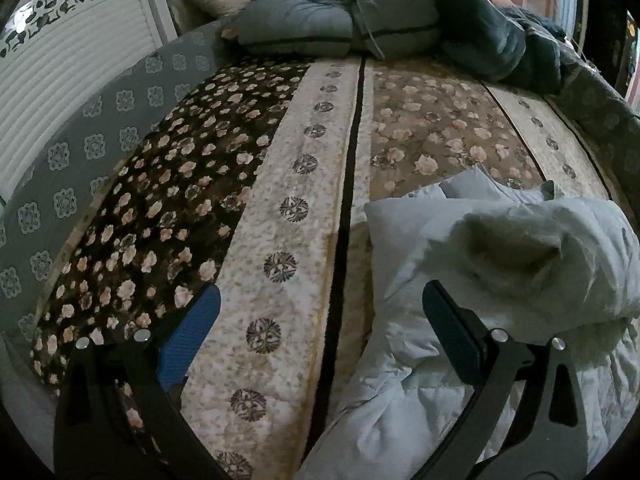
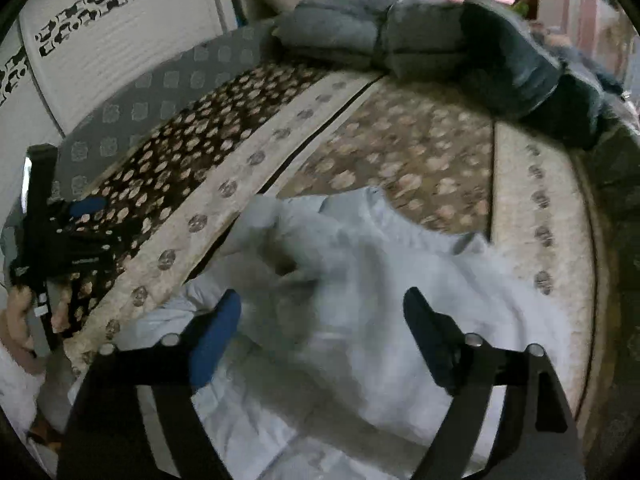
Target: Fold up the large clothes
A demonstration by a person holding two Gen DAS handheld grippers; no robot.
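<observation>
A pale white padded garment [image 1: 500,264] with a fleecy lining lies crumpled on the floral bed cover, at the lower right of the left wrist view. It fills the lower middle of the right wrist view [image 2: 360,300]. My left gripper [image 1: 320,300] is open and empty, hovering over the cream stripe just left of the garment. It also shows at the left edge of the right wrist view [image 2: 76,224], held in a hand. My right gripper [image 2: 324,312] is open and empty just above the garment's middle.
The bed cover [image 1: 280,208] has dark and tan floral panels with cream stripes. Folded grey-blue and dark bedding [image 1: 360,20] is piled at the far end. A white slatted cabinet [image 1: 60,92] stands to the left of the bed.
</observation>
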